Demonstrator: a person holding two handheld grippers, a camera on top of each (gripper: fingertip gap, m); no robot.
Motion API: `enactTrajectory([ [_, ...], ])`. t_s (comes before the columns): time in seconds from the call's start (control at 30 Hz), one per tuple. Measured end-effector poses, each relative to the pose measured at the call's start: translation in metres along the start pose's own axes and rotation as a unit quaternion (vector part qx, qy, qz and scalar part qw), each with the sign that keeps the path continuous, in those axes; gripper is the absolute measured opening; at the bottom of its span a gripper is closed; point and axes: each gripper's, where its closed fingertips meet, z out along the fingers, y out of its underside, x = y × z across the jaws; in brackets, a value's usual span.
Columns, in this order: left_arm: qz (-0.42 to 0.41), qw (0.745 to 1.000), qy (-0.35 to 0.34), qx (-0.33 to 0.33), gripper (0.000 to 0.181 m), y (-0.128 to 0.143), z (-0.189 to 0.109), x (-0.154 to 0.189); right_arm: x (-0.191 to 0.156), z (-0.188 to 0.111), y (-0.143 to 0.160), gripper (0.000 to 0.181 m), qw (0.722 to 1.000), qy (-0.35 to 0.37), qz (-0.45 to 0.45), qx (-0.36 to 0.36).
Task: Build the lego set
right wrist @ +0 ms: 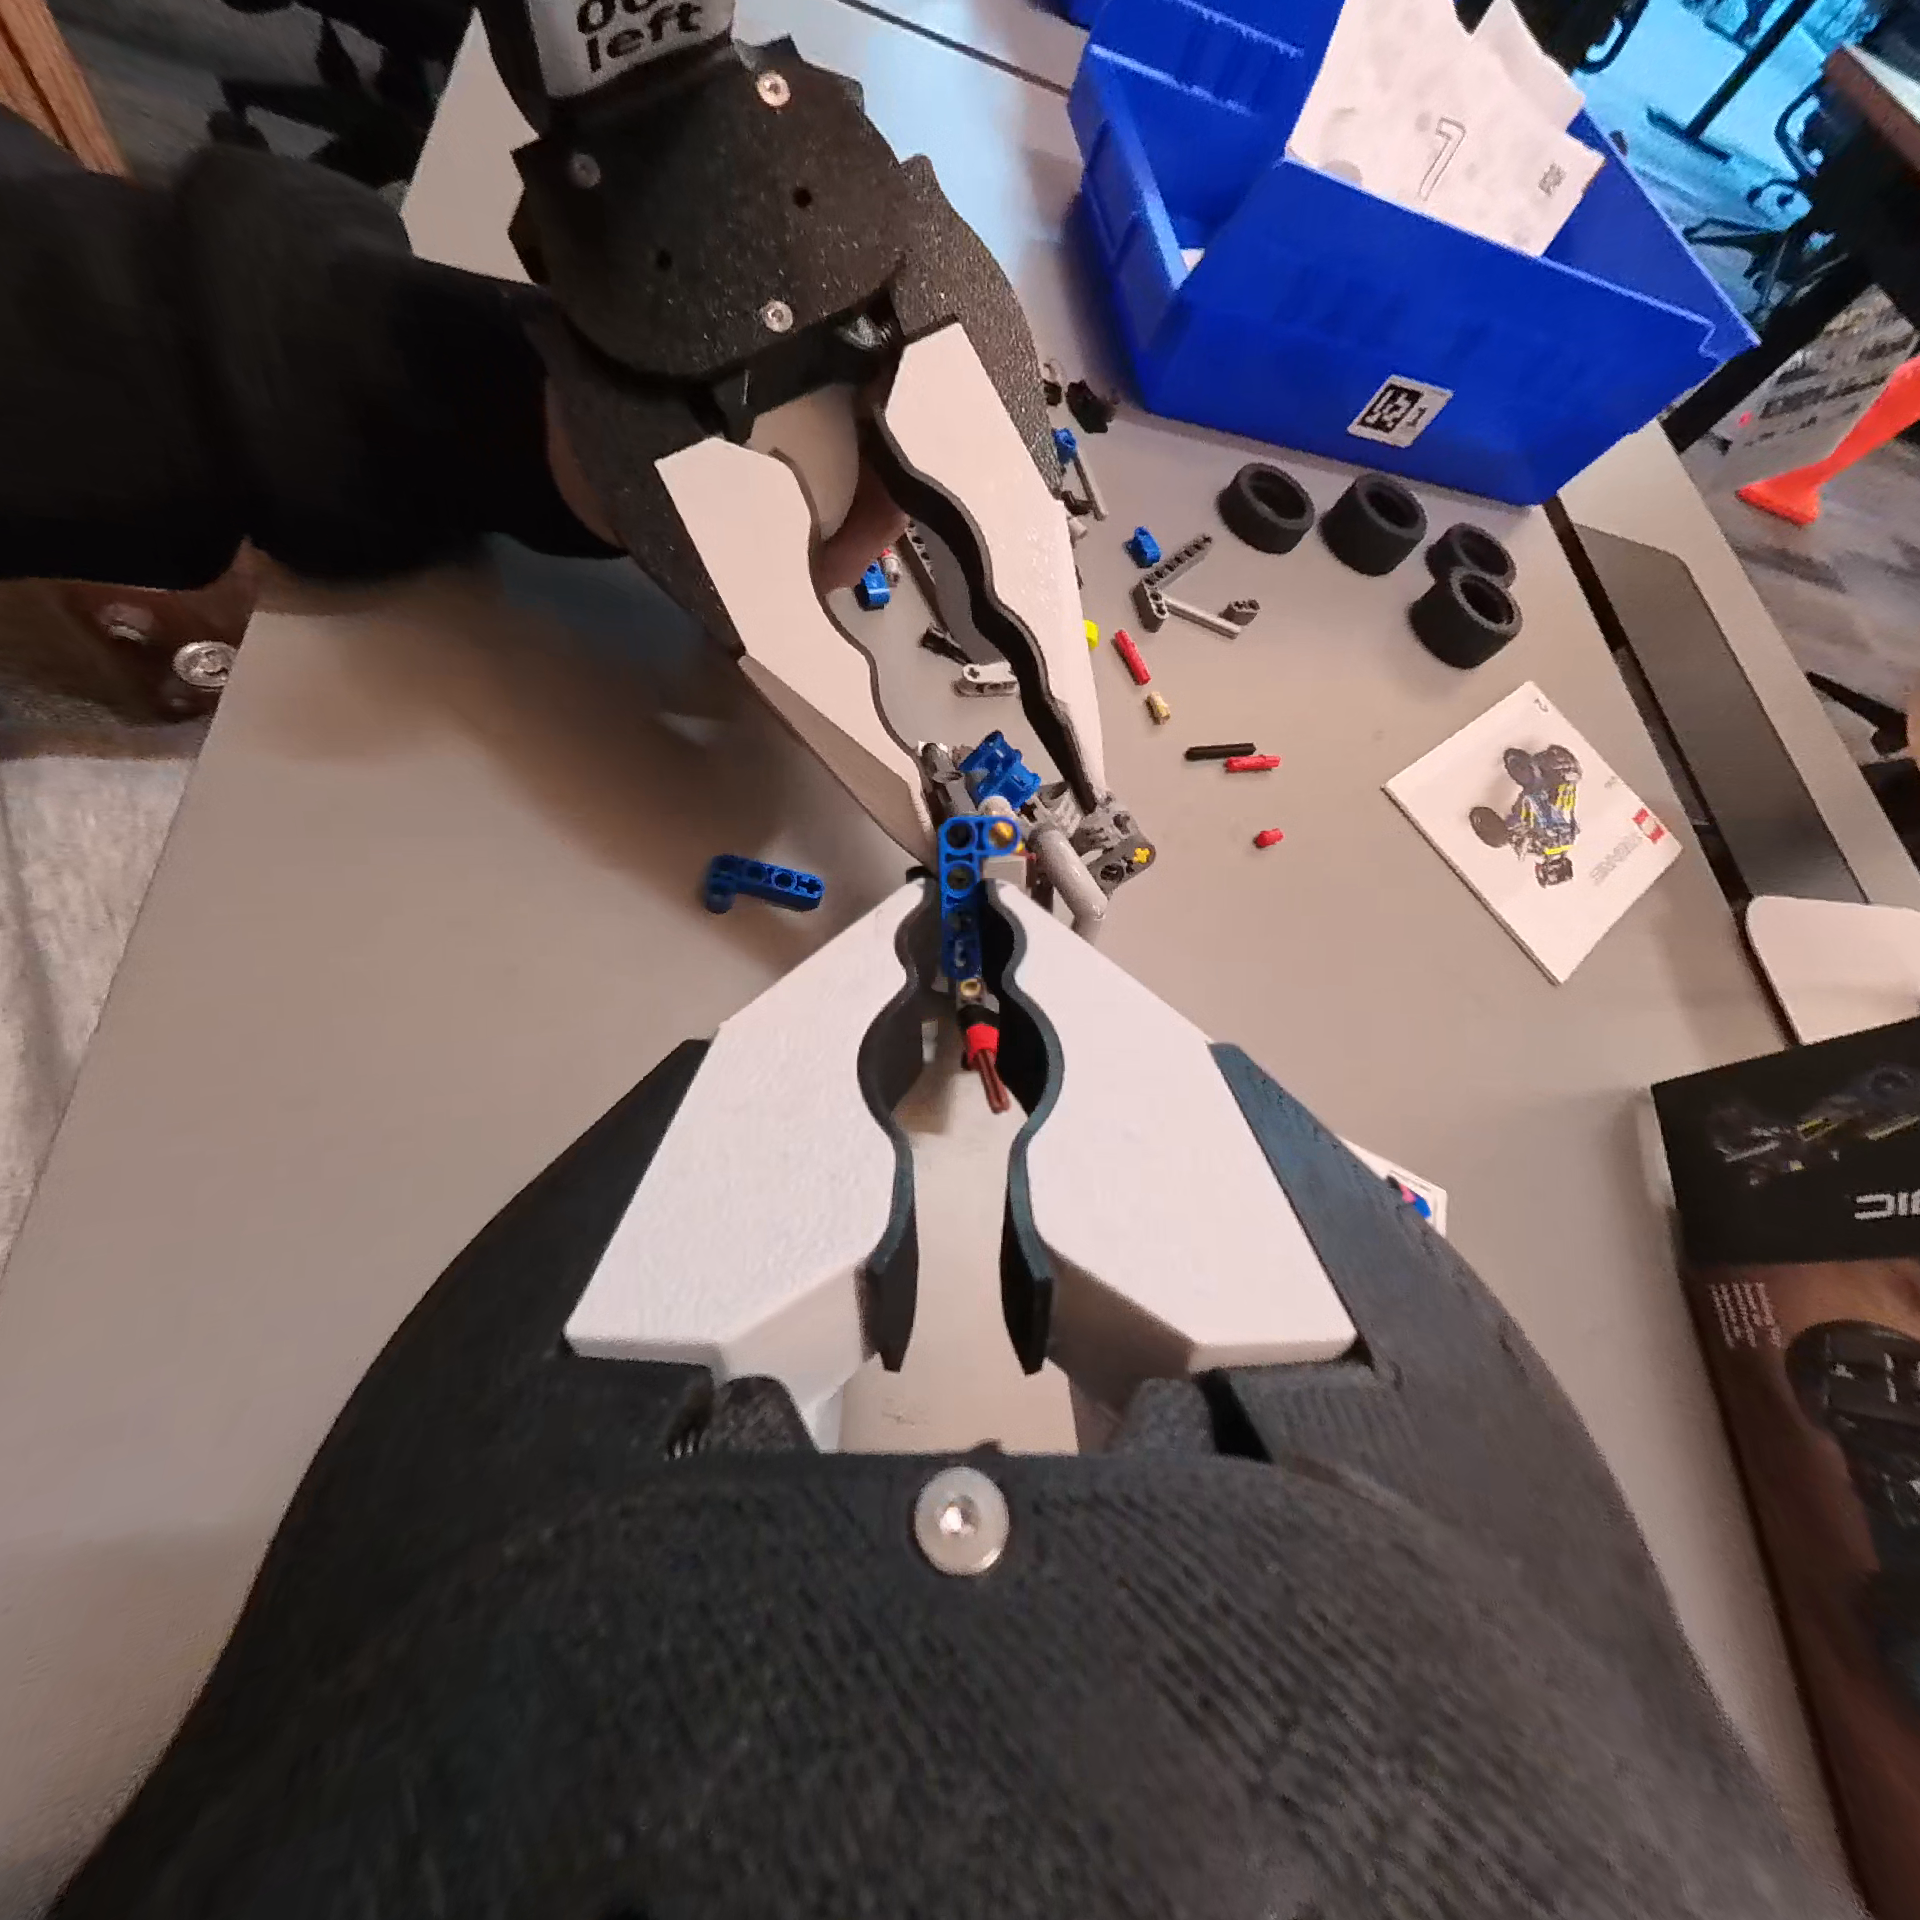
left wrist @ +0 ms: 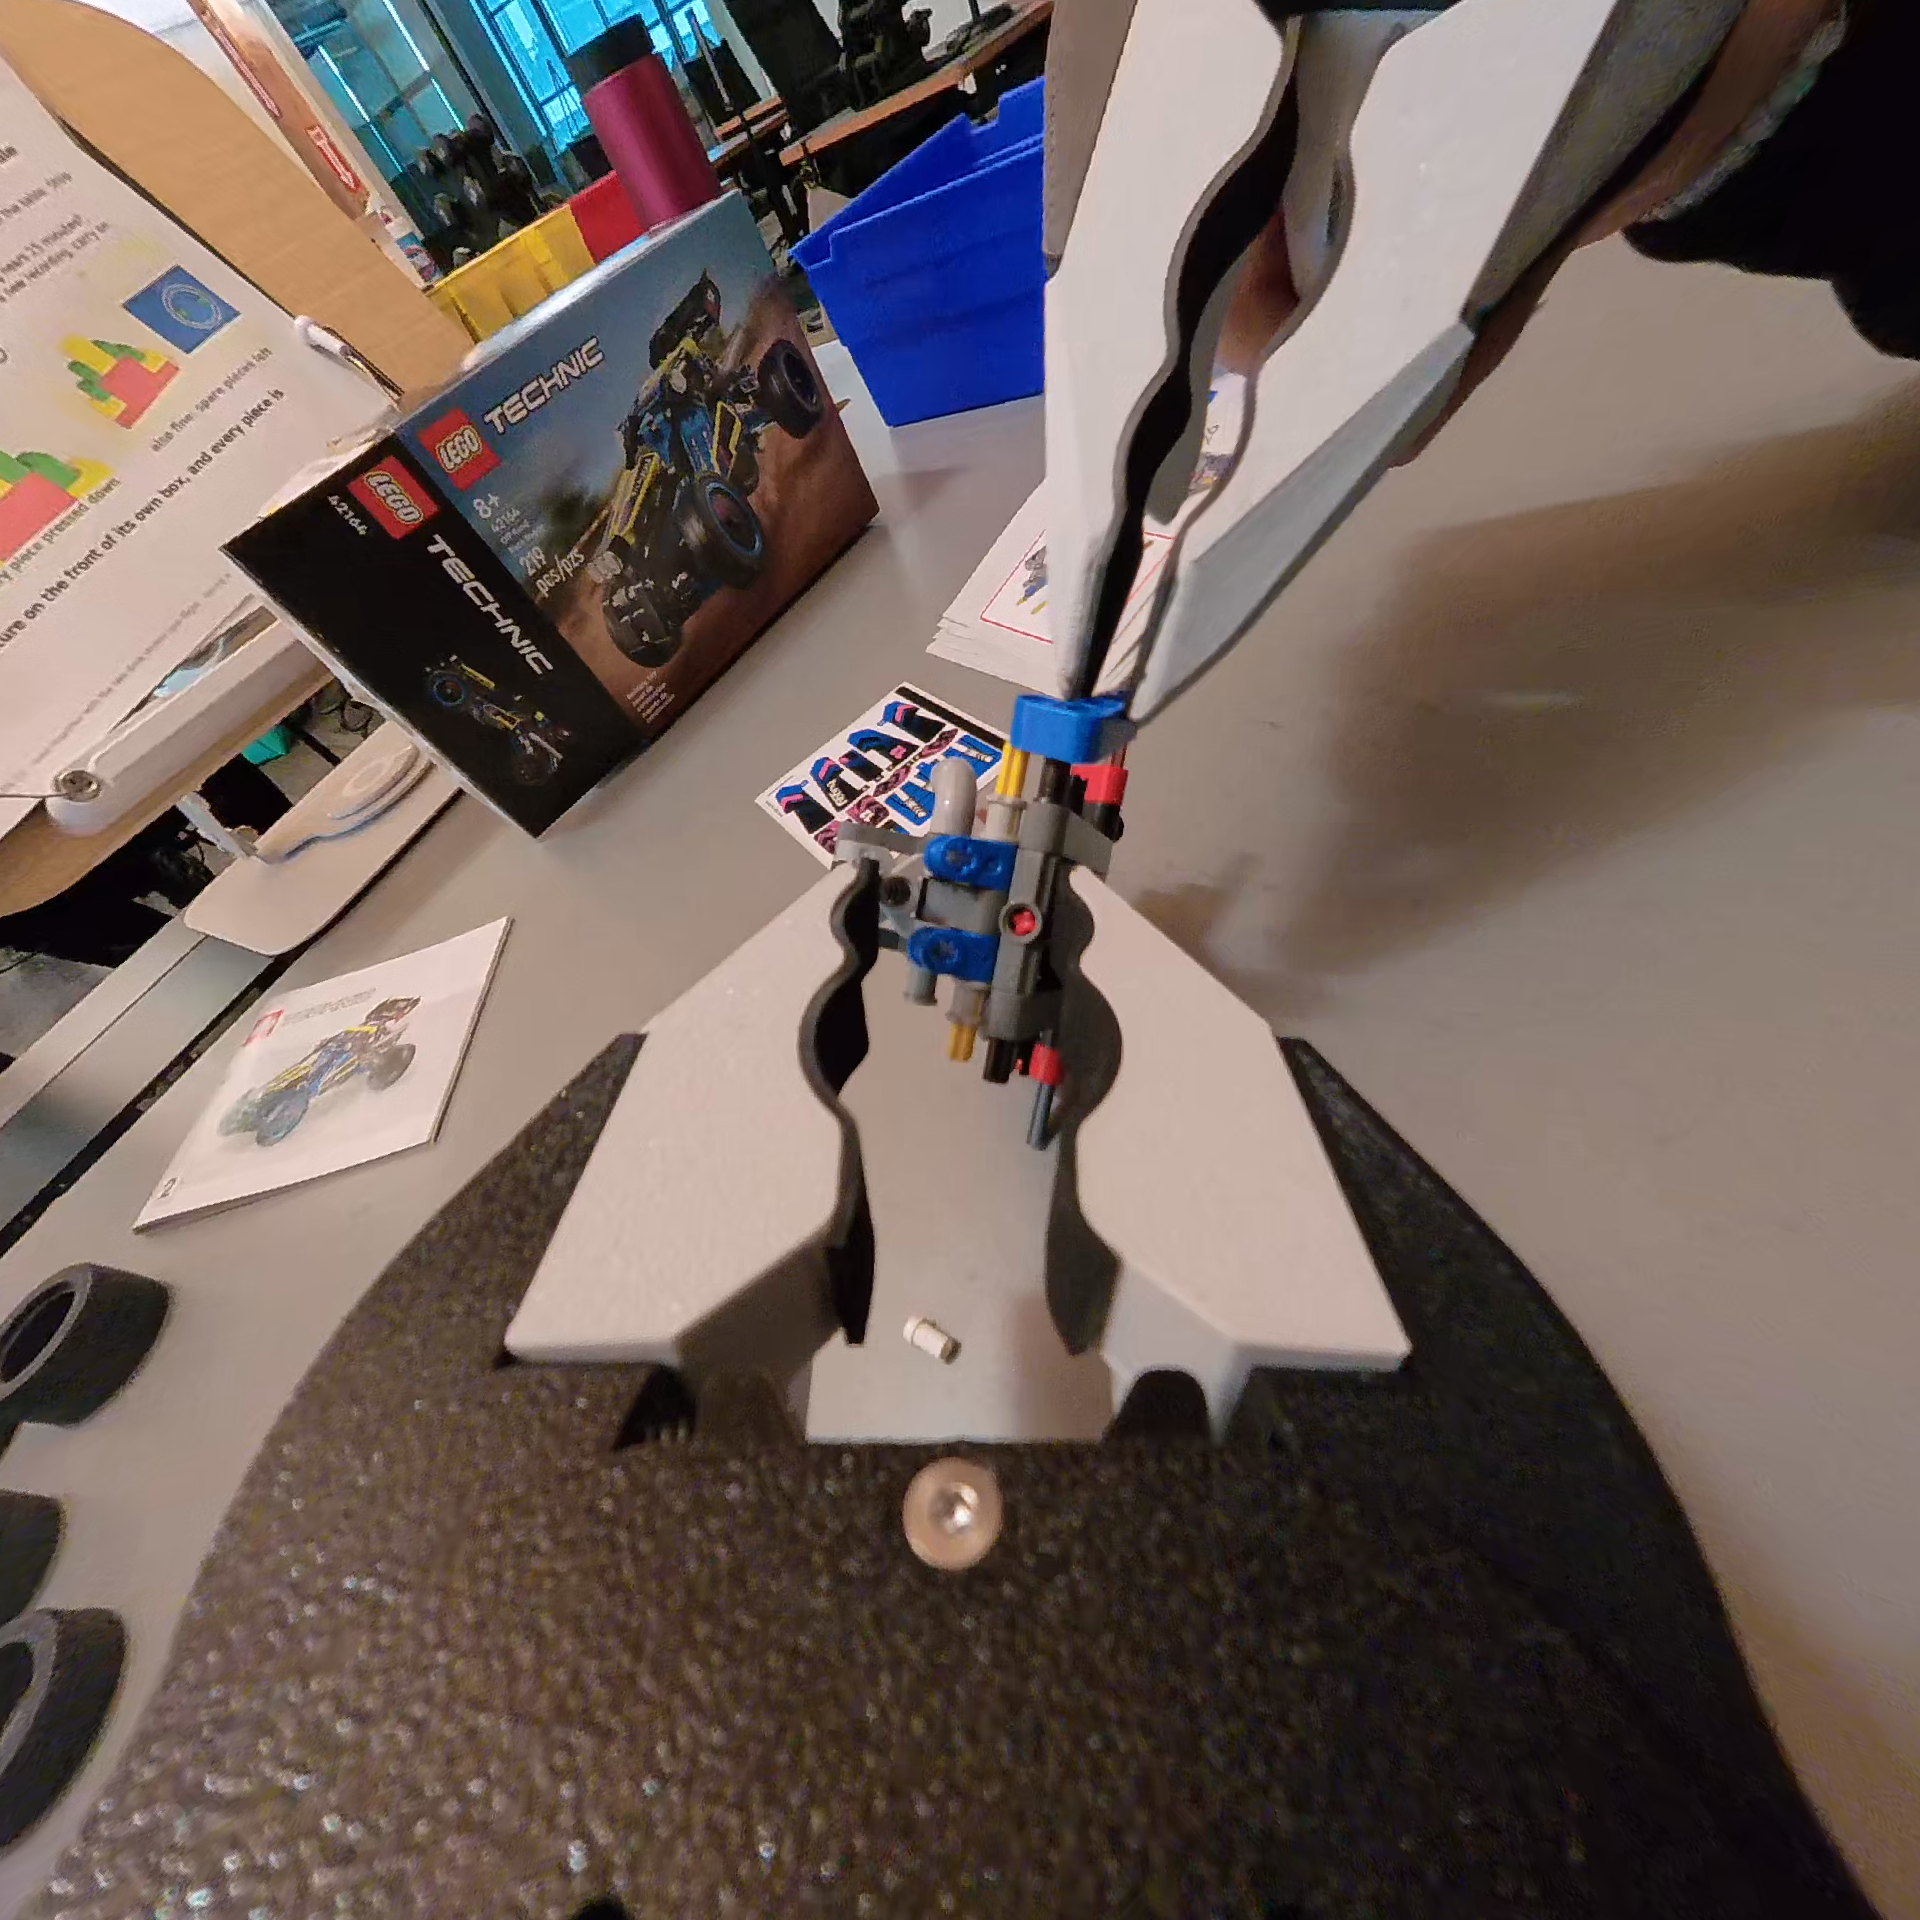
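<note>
We hold the half-built Lego assembly [left wrist: 992,925] above the grey desk [left wrist: 1507,935] between both grippers. Our left gripper [left wrist: 961,914] pinches its grey and blue core between the fingers [left wrist: 852,935], with yellow, black and red axles poking out at both ends. Our right gripper [right wrist: 961,925] meets it from the opposite side, its fingers [right wrist: 1049,935] clamped on a blue beam [right wrist: 961,883] at the end of the assembly.

Around us, loose parts lie scattered on the desk: a blue L-shaped beam [right wrist: 764,883] just to one side, red pins [right wrist: 1132,657] and a black axle [right wrist: 1218,751] farther off, four black tyres [right wrist: 1371,525] near a blue bin [right wrist: 1403,322]. An instruction booklet [right wrist: 1532,842] lies flat, well apart from the grippers. Behind the assembly in the left wrist view sit a sticker sheet [left wrist: 883,769] and the set's box [left wrist: 582,540]. A small white pin [left wrist: 930,1340] lies on the desk under the left gripper.
</note>
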Motion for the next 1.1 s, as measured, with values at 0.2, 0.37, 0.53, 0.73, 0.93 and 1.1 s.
enactTrajectory([
  [0.2, 0.008, 1.0, 0.0, -0.003, 0.03, -0.0005, 0.0009, 0.0015, 0.0015, 0.0035, 0.0081, 0.004, 0.999, 0.0, -0.023, -0.041],
  [0.37, 0.013, 1.0, -0.001, -0.005, 0.03, -0.0005, 0.0007, 0.0015, 0.0019, 0.0033, 0.0081, 0.005, 0.996, 0.014, -0.063, -0.067],
  [0.53, 0.018, 1.0, 0.0, -0.006, 0.03, -0.0007, 0.0008, 0.0023, -0.0011, 0.0053, 0.0055, 0.009, 0.997, 0.017, -0.054, -0.055],
  [0.73, 0.02, 1.0, 0.001, -0.008, 0.03, -0.0007, 0.0006, 0.0026, 0.0009, 0.0054, 0.0049, 0.012, 0.997, 0.024, -0.045, -0.05],
  [0.93, 0.018, 1.0, 0.0, -0.008, 0.03, -0.0006, 0.0004, 0.002, 0.0014, 0.0049, 0.0039, 0.006, 0.997, 0.03, -0.046, -0.048],
  [1.1, 0.02, 1.0, 0.001, -0.008, 0.03, -0.0007, 0.0005, 0.0026, 0.001, 0.0042, 0.0033, 0.006, 0.997, 0.034, -0.052, -0.049],
])
